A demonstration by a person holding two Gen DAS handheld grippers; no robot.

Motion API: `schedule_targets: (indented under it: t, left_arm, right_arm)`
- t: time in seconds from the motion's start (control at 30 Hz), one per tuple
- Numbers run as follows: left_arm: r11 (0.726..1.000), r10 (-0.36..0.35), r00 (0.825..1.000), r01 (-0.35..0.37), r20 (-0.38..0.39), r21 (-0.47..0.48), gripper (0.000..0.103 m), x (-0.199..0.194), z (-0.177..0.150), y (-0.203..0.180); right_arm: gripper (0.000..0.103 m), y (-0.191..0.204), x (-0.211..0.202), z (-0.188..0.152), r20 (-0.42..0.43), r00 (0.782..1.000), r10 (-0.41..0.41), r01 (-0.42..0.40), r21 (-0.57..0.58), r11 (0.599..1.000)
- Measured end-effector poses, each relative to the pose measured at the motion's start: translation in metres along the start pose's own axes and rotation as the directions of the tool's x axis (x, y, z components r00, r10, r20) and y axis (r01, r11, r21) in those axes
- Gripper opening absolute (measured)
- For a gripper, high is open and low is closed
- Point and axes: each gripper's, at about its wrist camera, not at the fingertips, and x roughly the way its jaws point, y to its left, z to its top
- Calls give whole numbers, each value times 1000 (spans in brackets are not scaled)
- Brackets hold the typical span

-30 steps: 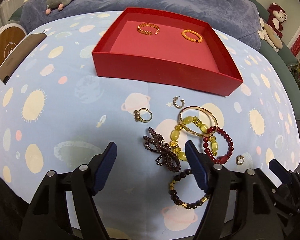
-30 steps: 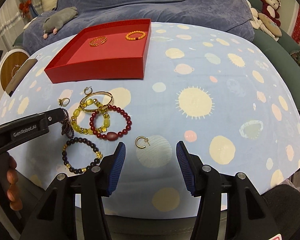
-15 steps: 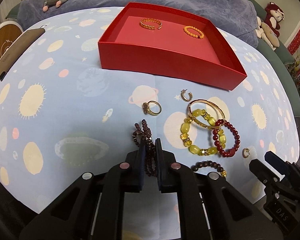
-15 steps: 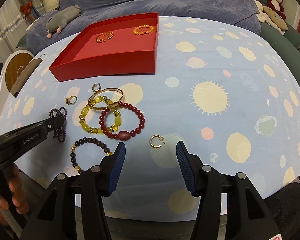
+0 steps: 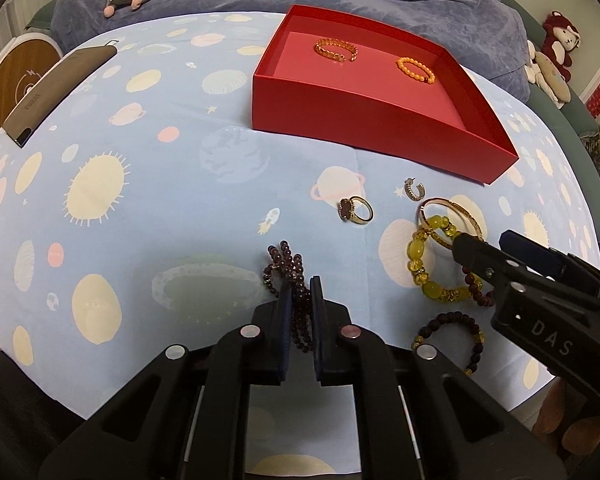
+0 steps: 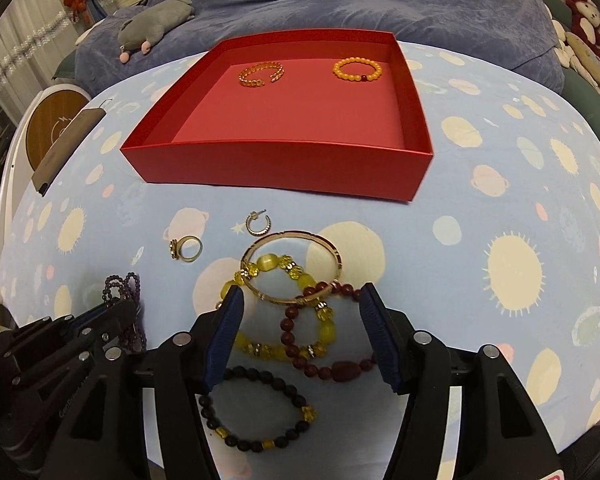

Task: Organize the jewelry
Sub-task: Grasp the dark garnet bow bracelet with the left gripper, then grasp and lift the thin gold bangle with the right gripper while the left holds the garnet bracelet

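My left tongs (image 5: 300,300) grip the garnet bead bracelet (image 5: 286,264); right tongs (image 6: 300,320) stand wide over the pile. Advise lifting straight, clearing red box (image 5: 372,120) wall, releasing low inside.

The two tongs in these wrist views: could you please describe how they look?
Both are matte black plastic frames with round silver screw heads and flat dark-blue pads. The left tongs show pale lettering on the side in the right wrist view; the right tongs read "DAS" in the left wrist view. No cables or sleeves show.
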Motion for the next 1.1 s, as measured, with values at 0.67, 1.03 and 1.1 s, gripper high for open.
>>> schedule_targets:
  t: [0.67, 1.03, 1.1]
  left_arm:
    - [1000, -3, 1000, 3, 0, -13, 9, 4, 6, 1]
    - [1000, -27, 999, 27, 38, -2, 5, -14, 25, -3]
    - [999, -36, 998, 36, 49, 0, 4, -19, 29, -3]
  right_arm:
    - [60, -2, 11, 3, 8, 1000, -11, 11, -5, 1000]
    - [60, -28, -33, -6, 66, 998, -5, 1, 53, 999]
    - [60, -32, -40, -4, 77, 997, -10, 6, 53, 999]
